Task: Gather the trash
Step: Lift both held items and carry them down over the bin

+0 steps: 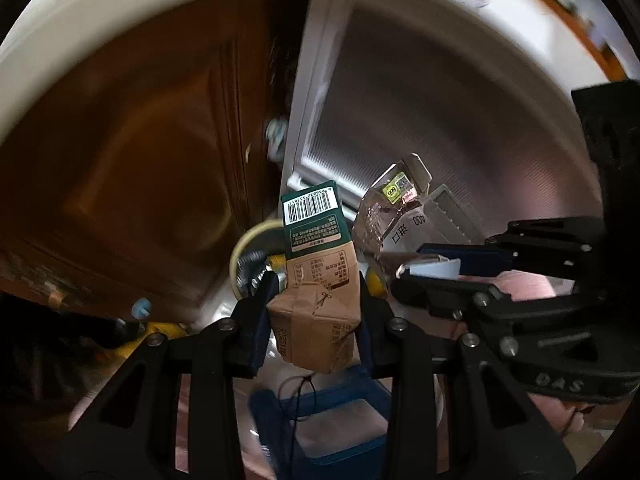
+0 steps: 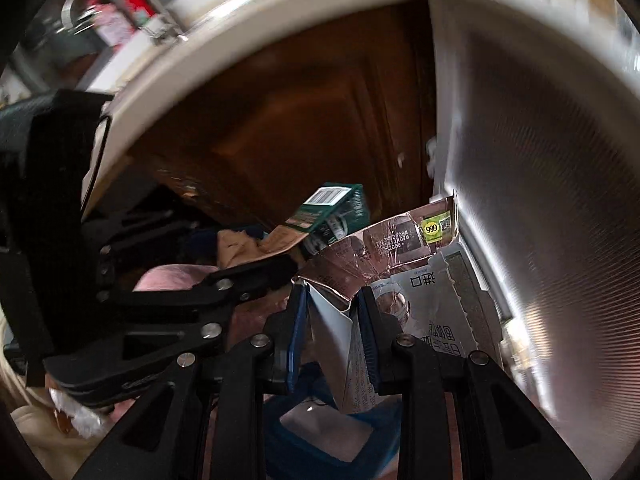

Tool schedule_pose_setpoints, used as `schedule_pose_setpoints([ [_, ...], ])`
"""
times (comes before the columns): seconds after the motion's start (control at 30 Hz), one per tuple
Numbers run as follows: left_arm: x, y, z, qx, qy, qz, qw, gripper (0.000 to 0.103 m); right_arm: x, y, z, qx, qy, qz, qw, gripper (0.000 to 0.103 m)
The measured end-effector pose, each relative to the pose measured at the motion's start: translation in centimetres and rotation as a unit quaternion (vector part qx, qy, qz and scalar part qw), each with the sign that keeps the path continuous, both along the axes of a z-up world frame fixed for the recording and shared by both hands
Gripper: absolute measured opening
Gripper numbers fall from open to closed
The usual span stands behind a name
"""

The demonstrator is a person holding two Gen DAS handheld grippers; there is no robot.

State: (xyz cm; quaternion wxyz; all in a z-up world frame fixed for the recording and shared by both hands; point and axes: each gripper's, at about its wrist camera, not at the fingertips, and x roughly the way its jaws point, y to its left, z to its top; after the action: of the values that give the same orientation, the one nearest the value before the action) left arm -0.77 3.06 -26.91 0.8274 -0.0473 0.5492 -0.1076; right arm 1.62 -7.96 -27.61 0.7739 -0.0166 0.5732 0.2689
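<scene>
My left gripper is shut on a brown and green carton with a barcode, held upright in the air. My right gripper is shut on a torn, flattened white and silver carton with a yellow sticker. The right gripper with its carton shows at the right of the left wrist view. The left gripper and the green carton show at the left of the right wrist view. The two grippers are close side by side.
A blue bin sits below both grippers and also shows in the right wrist view. A brown wooden cabinet door and a silver appliance front stand ahead under a white counter edge. A round container lies beyond the green carton.
</scene>
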Motion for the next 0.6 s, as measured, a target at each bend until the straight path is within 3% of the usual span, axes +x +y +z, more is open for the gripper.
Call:
schedule_pose_setpoints([
  [0.17, 1.3, 1.0, -6.8, -0.001, 0.049, 0.013, 0.9987, 0.032, 1.0, 0.0, -7.5, -0.017, 0.025, -0.017, 0.999, 0.025],
  [0.33, 3.9, 1.8, -10.8, -0.002, 0.081, 0.017, 0.9966, 0.032, 2.8, -0.1, -13.6, -0.011, 0.073, -0.049, 0.996, 0.025],
  [0.6, 7.0, 2.2, -14.7, -0.02, 0.114, 0.014, 0.9932, 0.032, 7.0, -0.7, -18.5, -0.011, 0.115, -0.08, 0.99, 0.026],
])
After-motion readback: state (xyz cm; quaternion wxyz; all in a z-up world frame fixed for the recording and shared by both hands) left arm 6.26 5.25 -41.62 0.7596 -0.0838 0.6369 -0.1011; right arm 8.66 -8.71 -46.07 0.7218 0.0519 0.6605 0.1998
